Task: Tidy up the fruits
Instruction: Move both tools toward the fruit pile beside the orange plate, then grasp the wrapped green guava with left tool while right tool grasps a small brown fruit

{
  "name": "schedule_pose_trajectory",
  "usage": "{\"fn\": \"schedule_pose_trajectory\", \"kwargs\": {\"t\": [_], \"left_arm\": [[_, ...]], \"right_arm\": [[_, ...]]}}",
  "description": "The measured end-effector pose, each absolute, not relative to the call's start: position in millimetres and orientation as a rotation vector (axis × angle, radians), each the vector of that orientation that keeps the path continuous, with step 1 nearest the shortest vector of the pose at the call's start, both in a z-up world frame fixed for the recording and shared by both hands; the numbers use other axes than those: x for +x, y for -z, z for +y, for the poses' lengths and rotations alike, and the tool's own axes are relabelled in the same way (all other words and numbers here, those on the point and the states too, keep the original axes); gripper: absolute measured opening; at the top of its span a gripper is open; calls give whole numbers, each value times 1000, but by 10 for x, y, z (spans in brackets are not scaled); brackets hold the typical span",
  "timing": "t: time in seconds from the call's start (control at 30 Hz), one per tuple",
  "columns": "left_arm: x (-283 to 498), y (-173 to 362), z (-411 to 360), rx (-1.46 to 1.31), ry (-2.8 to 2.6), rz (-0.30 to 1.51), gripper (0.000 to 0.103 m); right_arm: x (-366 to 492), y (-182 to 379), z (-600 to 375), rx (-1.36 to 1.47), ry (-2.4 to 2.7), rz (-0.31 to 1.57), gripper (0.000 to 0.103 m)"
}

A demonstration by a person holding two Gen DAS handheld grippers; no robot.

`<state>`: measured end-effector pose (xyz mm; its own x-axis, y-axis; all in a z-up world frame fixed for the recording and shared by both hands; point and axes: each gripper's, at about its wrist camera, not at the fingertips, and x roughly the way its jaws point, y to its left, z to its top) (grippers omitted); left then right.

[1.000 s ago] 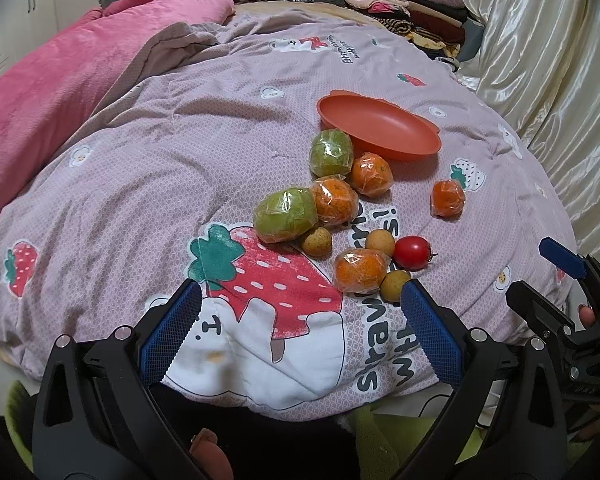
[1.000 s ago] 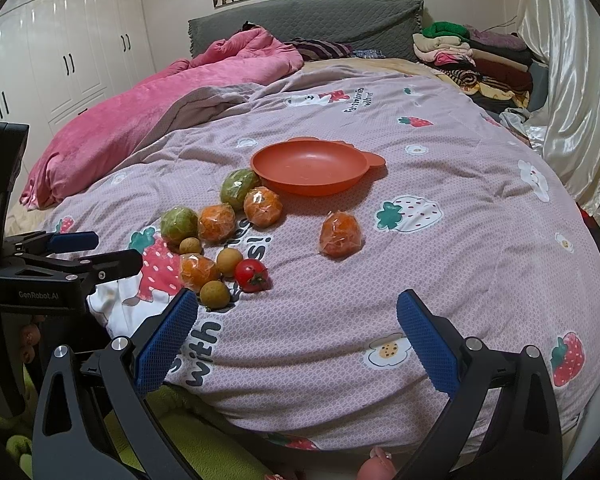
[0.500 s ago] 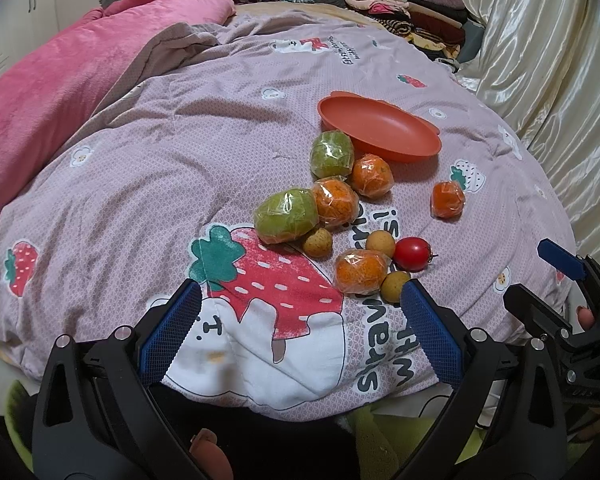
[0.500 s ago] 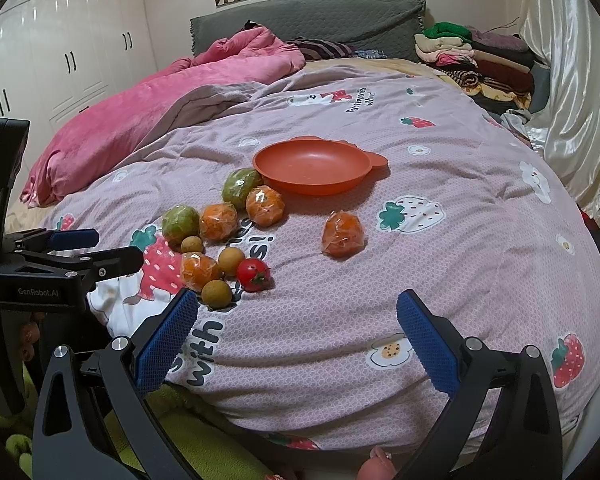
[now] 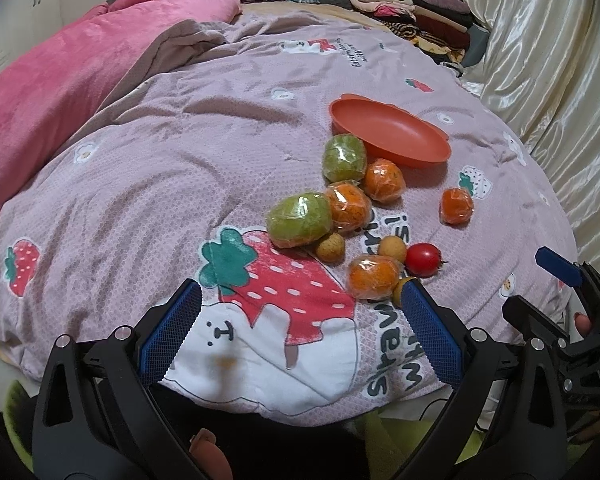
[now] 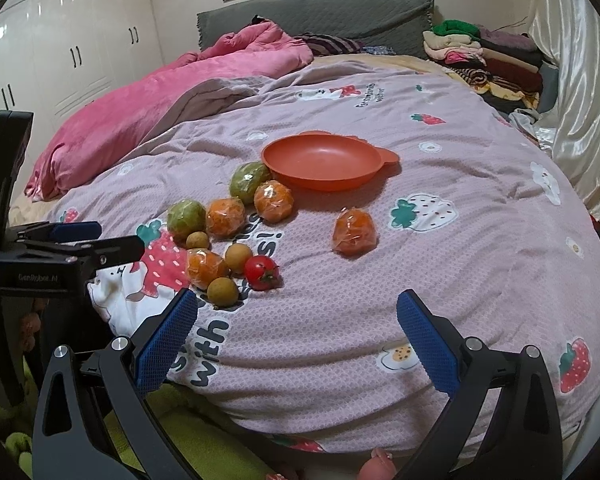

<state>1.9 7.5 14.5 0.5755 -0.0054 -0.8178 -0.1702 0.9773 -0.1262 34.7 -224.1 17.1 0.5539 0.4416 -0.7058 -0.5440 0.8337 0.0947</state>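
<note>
An empty orange dish (image 6: 320, 160) (image 5: 388, 132) lies on the lilac quilt. Near it sit several plastic-wrapped oranges (image 6: 225, 217) (image 5: 348, 207), two wrapped green fruits (image 6: 186, 218) (image 5: 299, 221), three small tan round fruits (image 6: 222, 291) (image 5: 330, 247) and a red tomato (image 6: 261, 272) (image 5: 423, 259). One wrapped orange (image 6: 354, 232) (image 5: 456, 205) lies apart to the right. My left gripper (image 5: 300, 304) is open, hovering at the bed's near edge just short of the cluster. My right gripper (image 6: 296, 308) is open too, empty, over the quilt in front of the tomato.
A pink blanket (image 6: 160, 100) is bunched at the back left. Folded clothes (image 6: 484, 56) are stacked at the back right beside a shiny curtain (image 6: 580, 80). The other gripper shows at each view's side edge (image 6: 60, 248) (image 5: 568, 304). White wardrobes (image 6: 60, 52) stand left.
Both views have shifted very slightly closer to the fruit. No fruit has moved and both grippers stay open.
</note>
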Motion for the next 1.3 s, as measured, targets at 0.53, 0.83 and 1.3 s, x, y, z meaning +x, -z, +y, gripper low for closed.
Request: {"fn": "schedule_pose_trajectory", "kwargs": {"t": [0.53, 0.83, 1.3], "left_arm": [[340, 107, 319, -193, -89, 1016, 94], [561, 188, 383, -222, -24, 1023, 93], [828, 325, 350, -222, 73, 1053, 47]], "right_arm": [[473, 55, -1891, -204, -682, 866, 99], [555, 198, -1728, -216, -739, 922, 99], [568, 258, -1575, -269, -806, 939, 58]]}}
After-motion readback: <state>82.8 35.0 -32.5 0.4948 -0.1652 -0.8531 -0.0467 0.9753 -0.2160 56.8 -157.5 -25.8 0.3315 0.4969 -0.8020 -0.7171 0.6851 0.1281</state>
